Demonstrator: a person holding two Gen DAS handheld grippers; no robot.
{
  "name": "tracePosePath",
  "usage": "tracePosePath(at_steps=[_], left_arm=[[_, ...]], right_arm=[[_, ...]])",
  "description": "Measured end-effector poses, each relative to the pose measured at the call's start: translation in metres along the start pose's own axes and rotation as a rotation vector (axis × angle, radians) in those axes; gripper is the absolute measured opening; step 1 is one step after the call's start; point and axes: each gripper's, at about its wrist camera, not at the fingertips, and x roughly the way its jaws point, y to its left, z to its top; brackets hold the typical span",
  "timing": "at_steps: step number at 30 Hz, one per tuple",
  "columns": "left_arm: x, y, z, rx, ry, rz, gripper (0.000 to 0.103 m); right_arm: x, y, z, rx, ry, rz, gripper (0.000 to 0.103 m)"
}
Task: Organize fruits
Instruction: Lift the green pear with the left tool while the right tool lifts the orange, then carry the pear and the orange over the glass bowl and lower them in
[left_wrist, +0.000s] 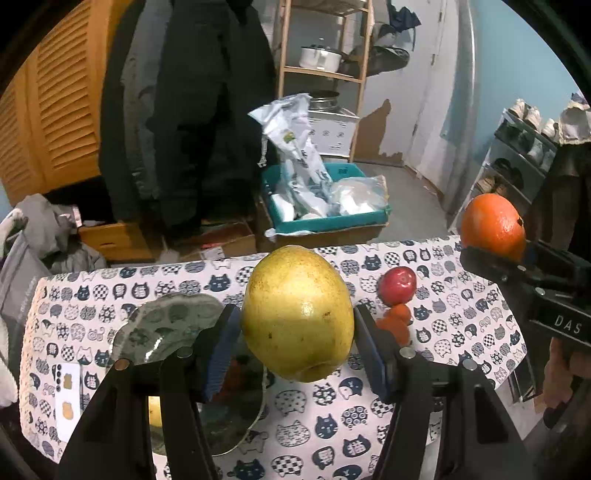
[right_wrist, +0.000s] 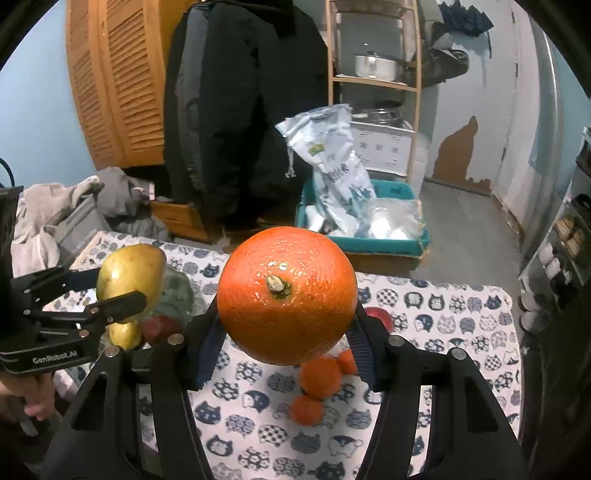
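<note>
The left gripper (left_wrist: 297, 334) clamps a large yellow pear (left_wrist: 297, 314) between its blue pads, held in the air above the cat-print tablecloth (left_wrist: 461, 325). The right gripper (right_wrist: 286, 341) grips a big orange (right_wrist: 286, 295) the same way, stem end facing the camera, also clear of the table. Below the pear, on the left, sits a glass plate (left_wrist: 166, 325) with another yellow fruit (left_wrist: 155, 411) and something red on it. To the right, on the cloth, lie a red apple (left_wrist: 398, 285) and a few small tangerines (right_wrist: 319, 376).

Both fruits are round and smooth, pinched only at their widest sides, so a tilt or jolt could let one slip and roll off the table. The two grippers hang near each other; they could bump if both head for the plate.
</note>
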Motion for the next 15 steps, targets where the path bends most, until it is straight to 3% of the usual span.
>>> tracePosePath(at_steps=[15], left_arm=[[-0.009, 0.078, -0.011, -0.115, -0.003, 0.089, 0.063]], right_arm=[[0.041, 0.066, 0.025, -0.041, 0.03, 0.104, 0.06]])
